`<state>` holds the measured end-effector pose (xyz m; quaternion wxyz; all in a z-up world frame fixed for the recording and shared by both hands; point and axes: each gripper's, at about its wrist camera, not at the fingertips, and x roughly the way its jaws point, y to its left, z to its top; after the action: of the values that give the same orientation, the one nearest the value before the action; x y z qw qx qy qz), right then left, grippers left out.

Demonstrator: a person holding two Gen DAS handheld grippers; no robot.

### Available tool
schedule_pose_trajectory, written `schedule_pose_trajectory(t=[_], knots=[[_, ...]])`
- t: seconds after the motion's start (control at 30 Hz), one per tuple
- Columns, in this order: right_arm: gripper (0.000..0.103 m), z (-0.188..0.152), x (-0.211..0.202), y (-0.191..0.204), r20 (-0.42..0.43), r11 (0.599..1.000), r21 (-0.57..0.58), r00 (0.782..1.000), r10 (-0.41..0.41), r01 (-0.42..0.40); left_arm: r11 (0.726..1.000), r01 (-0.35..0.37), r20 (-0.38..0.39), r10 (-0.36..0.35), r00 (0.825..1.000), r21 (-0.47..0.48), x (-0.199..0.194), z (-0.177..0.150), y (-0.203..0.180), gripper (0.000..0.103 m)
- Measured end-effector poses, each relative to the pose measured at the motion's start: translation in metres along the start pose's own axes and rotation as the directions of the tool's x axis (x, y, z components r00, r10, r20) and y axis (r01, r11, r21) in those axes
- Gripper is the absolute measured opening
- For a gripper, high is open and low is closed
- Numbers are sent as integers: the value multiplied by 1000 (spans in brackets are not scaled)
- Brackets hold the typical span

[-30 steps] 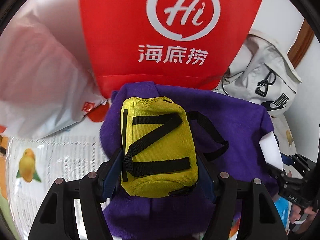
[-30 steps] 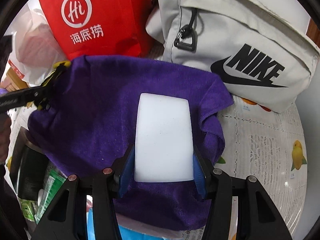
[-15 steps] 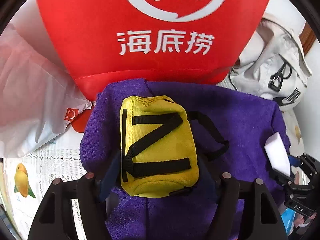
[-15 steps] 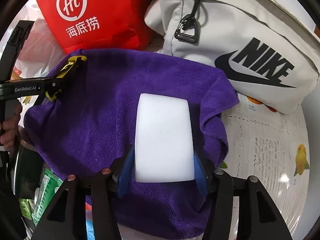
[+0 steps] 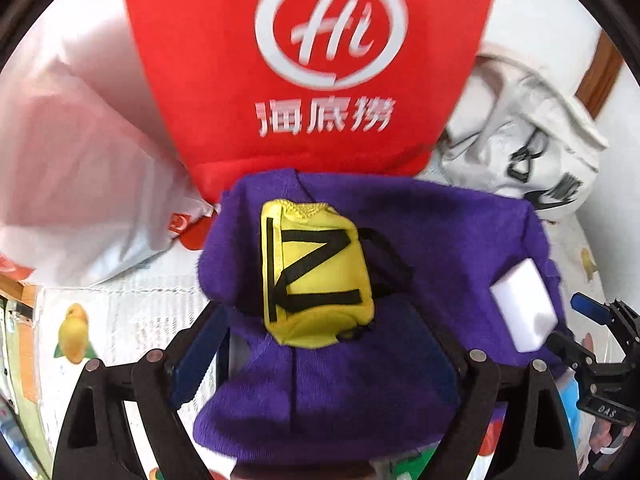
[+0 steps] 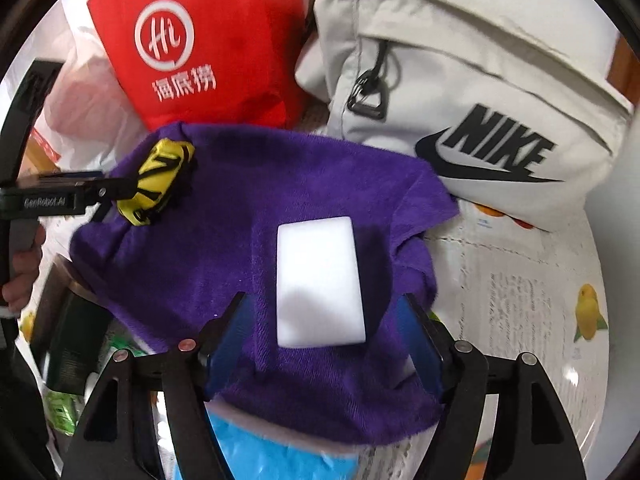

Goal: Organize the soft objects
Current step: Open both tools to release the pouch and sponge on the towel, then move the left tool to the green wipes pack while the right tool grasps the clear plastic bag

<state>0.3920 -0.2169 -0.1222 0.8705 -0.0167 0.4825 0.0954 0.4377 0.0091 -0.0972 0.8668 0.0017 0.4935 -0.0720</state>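
A purple towel (image 5: 440,240) lies spread over a pile; it also shows in the right wrist view (image 6: 248,208). A yellow pouch with black straps (image 5: 316,276) rests on the towel's left part and shows in the right wrist view (image 6: 156,184). My left gripper (image 5: 324,344) is open, its jaws wide on either side of the pouch and apart from it. A white foam block (image 6: 320,280) lies on the towel's right part and shows in the left wrist view (image 5: 524,312). My right gripper (image 6: 324,340) is open around the block without touching it.
A red "Hi" bag (image 5: 312,60) stands behind the towel. A grey Nike bag (image 6: 480,92) lies at the back right. A white plastic bag (image 5: 72,180) is at the left. A blue object (image 6: 272,452) shows under the towel's front edge. A fruit-print tablecloth (image 6: 540,300) covers the table.
Both grippers have opened and let go: the left released the yellow pouch, the right released the white block. Both objects now lie on the purple towel, and both grippers have drawn back a little.
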Motion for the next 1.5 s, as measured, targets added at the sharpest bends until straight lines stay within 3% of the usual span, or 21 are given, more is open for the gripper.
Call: schedule_pose_trajectory(t=[0.23, 0.37, 0.67, 0.87, 1.07, 1.3, 1.43, 1.5], knots=[[74, -24, -46, 13, 67, 1000, 11, 998, -12, 11, 999, 24, 150, -28, 988, 30, -75, -39, 6, 90], [74, -43, -78, 25, 128, 1000, -19, 992, -17, 19, 999, 29, 155, -25, 988, -22, -107, -66, 20, 90], [74, -100, -135, 50, 207, 998, -55, 978, 4, 8, 995, 61, 138, -50, 989, -73, -136, -131, 23, 90], [74, -142, -147, 53, 183, 999, -5, 982, 45, -45, 998, 47, 106, -42, 994, -46, -131, -185, 21, 90], [74, -182, -144, 59, 141, 999, 13, 989, 38, -40, 998, 55, 56, -53, 997, -29, -109, -228, 25, 90], [74, -218, -142, 57, 129, 997, 40, 990, 56, -62, 995, -1, 48, -4, 999, 96, -87, -248, 17, 90], [74, -227, -141, 54, 122, 997, 59, 991, 48, -55, 993, 79, 35, -83, 996, 92, -75, -248, 18, 90], [74, -228, -140, 54, 117, 996, 59, 991, 58, -65, 990, 81, 18, -84, 996, 111, -70, -248, 14, 90]])
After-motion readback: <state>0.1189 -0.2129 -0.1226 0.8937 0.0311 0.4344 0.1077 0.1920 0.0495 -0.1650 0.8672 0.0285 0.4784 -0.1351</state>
